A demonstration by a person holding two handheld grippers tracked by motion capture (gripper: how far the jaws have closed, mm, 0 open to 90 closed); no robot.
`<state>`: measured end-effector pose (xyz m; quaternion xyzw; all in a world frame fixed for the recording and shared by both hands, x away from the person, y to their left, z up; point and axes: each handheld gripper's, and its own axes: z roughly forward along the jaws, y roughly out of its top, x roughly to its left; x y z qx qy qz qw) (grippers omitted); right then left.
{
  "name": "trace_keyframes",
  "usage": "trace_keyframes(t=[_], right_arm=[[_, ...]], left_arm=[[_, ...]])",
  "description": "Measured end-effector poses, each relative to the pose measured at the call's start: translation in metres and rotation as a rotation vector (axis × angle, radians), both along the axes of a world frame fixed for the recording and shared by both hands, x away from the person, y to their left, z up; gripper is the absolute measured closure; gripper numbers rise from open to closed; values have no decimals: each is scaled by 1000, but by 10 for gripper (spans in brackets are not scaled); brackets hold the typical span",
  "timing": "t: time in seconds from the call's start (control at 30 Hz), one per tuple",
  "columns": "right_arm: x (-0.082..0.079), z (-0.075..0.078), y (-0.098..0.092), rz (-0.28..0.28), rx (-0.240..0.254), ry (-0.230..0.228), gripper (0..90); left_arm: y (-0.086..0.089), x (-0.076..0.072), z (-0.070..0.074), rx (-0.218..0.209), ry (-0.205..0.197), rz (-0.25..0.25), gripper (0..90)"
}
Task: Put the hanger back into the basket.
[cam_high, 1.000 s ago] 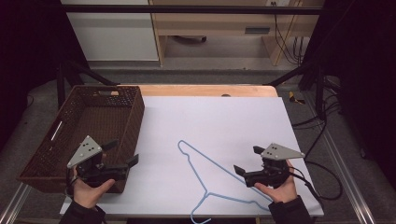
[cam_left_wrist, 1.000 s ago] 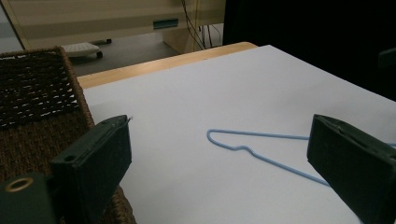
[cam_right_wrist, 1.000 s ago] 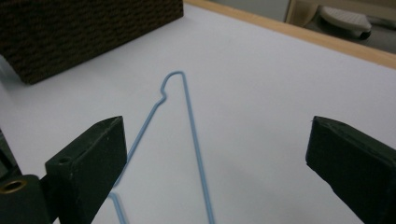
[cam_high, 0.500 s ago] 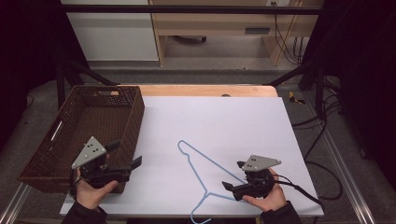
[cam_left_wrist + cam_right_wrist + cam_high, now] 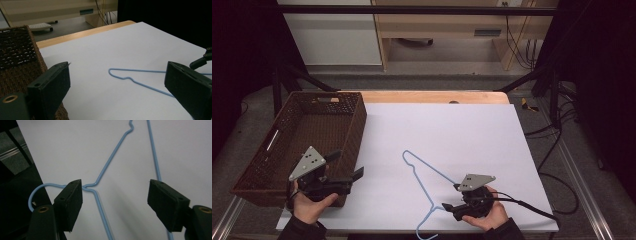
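A light blue wire hanger [image 5: 417, 172] lies flat on the white sheet [image 5: 447, 135], its hook hanging over the near edge. My right gripper [image 5: 451, 196] is low over the sheet at the hanger's neck. In the right gripper view the jaws [image 5: 115, 197] straddle the hanger [image 5: 110, 160], with the twisted neck right beside the left jaw. They have just been closing, but a wide gap remains and no pad presses on the wire. My left gripper [image 5: 346, 166] stands open beside the basket, with nothing between its jaws [image 5: 117, 75]; the hanger [image 5: 140, 71] lies beyond them.
A brown wicker basket [image 5: 297, 130] stands at the left, half off the white sheet, and its wall [image 5: 17, 50] is close to my left gripper. A cable [image 5: 532, 207] trails from the right gripper. The table's near edge lies just below both hands.
My right gripper has moved left and down to the hanger's neck, and its jaws have narrowed. The left gripper and the hanger have stayed in place.
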<state>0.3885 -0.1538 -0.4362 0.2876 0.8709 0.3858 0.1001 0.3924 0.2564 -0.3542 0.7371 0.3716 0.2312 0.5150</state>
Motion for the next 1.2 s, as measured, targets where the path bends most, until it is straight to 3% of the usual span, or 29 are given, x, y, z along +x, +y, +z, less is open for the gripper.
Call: trace_keyframes(t=[0.1,0.27,0.5,0.67,1.03,1.2], right_arm=[[0,-7,6,22,-36,14,382],[-2,-15,15,61,-98,16,442],[-3,-23,22,99,-149,39,585],[-4,-26,26,123,-182,43,640],[-1,-29,27,139,-199,66,795],[1,-29,26,149,-204,58,826]], left_arm=[[0,0,0,1,0,1,61],[1,1,0,2,0,3,61],[3,1,1,-3,-2,10,63],[4,1,1,-4,-2,10,65],[2,1,0,0,-1,2,67],[1,0,1,2,-3,-2,68]])
